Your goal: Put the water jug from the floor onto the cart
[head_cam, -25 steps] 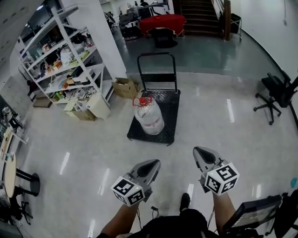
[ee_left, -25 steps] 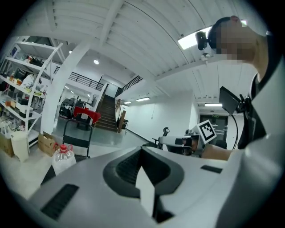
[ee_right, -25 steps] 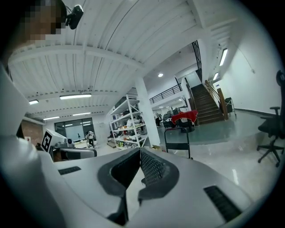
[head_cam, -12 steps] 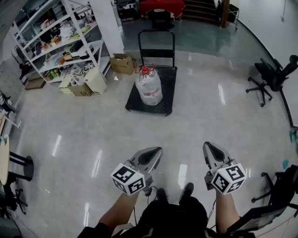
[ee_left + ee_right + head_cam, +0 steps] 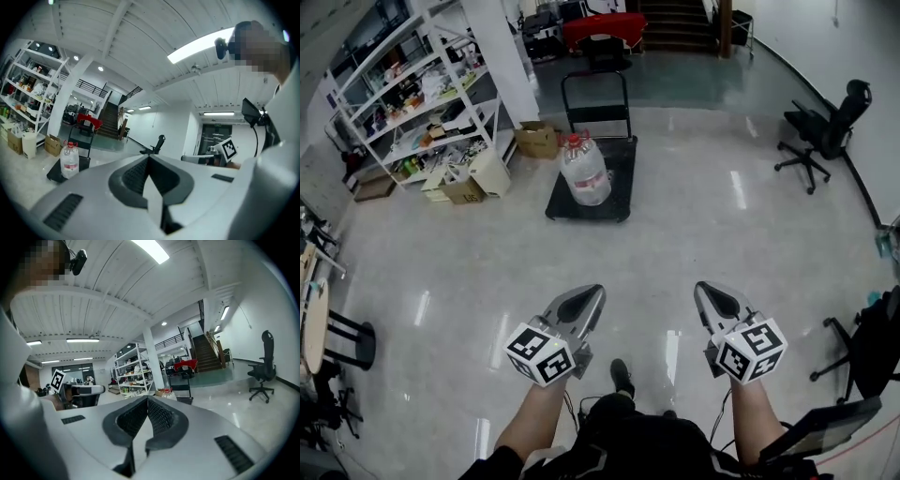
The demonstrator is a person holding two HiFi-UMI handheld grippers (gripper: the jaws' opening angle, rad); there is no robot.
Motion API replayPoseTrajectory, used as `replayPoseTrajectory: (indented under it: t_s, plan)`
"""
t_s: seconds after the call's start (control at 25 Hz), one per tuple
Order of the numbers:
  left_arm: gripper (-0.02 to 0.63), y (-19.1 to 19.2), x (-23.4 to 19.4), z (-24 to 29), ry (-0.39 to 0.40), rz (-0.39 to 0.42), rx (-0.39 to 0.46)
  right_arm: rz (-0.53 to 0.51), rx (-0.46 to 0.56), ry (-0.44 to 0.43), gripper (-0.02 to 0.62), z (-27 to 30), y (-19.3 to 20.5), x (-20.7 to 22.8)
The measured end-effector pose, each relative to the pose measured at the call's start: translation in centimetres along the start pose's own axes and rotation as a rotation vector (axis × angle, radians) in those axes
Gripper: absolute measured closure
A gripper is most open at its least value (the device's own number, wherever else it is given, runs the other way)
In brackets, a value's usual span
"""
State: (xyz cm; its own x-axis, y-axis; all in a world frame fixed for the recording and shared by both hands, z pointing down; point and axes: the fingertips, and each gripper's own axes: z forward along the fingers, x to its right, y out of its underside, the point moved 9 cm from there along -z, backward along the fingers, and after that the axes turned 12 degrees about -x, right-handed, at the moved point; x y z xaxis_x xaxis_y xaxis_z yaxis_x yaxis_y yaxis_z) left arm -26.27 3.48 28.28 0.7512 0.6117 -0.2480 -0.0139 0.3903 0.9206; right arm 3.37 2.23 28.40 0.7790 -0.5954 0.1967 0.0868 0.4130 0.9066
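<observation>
A clear water jug [image 5: 584, 171] with a red cap stands upright on the black flat cart [image 5: 614, 187], at its left half, far ahead of me. In the left gripper view the water jug [image 5: 70, 161] shows small at the left on the cart [image 5: 55, 174]. My left gripper [image 5: 585, 300] and right gripper [image 5: 707, 295] are both shut and empty, held side by side low in the head view, well short of the cart. In the right gripper view the cart's handle [image 5: 182, 378] shows past the shut jaws.
White shelving [image 5: 412, 103] full of goods and cardboard boxes [image 5: 478, 178] stand left of the cart. A white pillar [image 5: 508, 56] rises behind them. A black office chair [image 5: 820, 131] is at the right. A round table [image 5: 314, 323] sits at the left edge. Stairs [image 5: 675, 23] lie beyond.
The cart with the jug has shrunk and drifted up in the head view as I back away from it. Both grippers stay shut and empty.
</observation>
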Motion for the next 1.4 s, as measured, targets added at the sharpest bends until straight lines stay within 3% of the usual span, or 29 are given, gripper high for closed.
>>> replayPoseTrajectory:
  t_s: [0.16, 0.44, 0.84, 1.12, 1.4]
  plan:
    - [0.604, 1.8, 6.1, -2.8, -0.04, 0.022, -0.009, -0.07, -0.008, 0.018, 0.592, -6.8, 2.7, -1.4]
    - [0.604, 5.2, 14.0, -8.2, -0.038, 0.02, -0.029, 0.008, 0.007, 0.022, 0.592, -14.3, 6.7, -5.4]
    - [0.604, 11.3, 17.9, -20.7, 0.024, 0.07, -0.001, -0.003, 0.04, 0.101, 0.592, -20.0, 11.3, -17.6]
    - [0.604, 14.8, 19.6, -29.4, 0.063, 0.065, -0.004, 0.009, -0.004, 0.127, 0.592, -23.2, 14.7, -27.2]
    - [0.604, 17.6, 26.2, -32.3, 0.081, 0.059, -0.022, 0.012, 0.016, 0.12, 0.592, -29.6, 17.4, -30.0]
